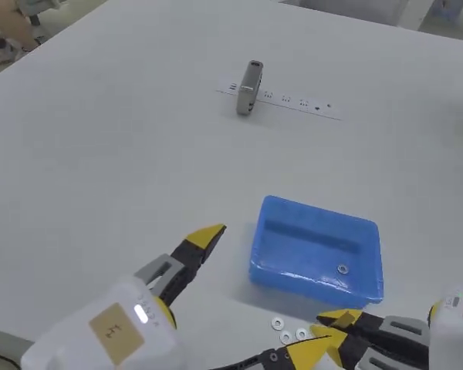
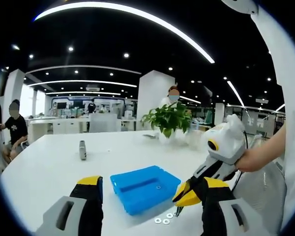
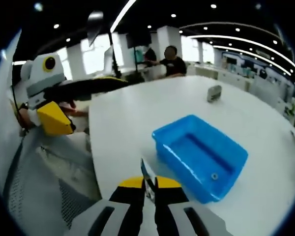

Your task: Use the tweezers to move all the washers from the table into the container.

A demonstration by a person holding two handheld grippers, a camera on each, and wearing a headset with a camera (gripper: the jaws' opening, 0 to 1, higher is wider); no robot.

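The right gripper (image 3: 148, 183) clamped the tweezers (image 3: 145, 172) beside the container (image 1: 293, 275), tip spread unreadable; the container held one washer (image 1: 342, 269).

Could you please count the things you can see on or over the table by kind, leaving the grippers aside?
Blue container: 1
Washers: 4, one of them inside the container
Tweezers: 1
Grey device: 1
Total: 7
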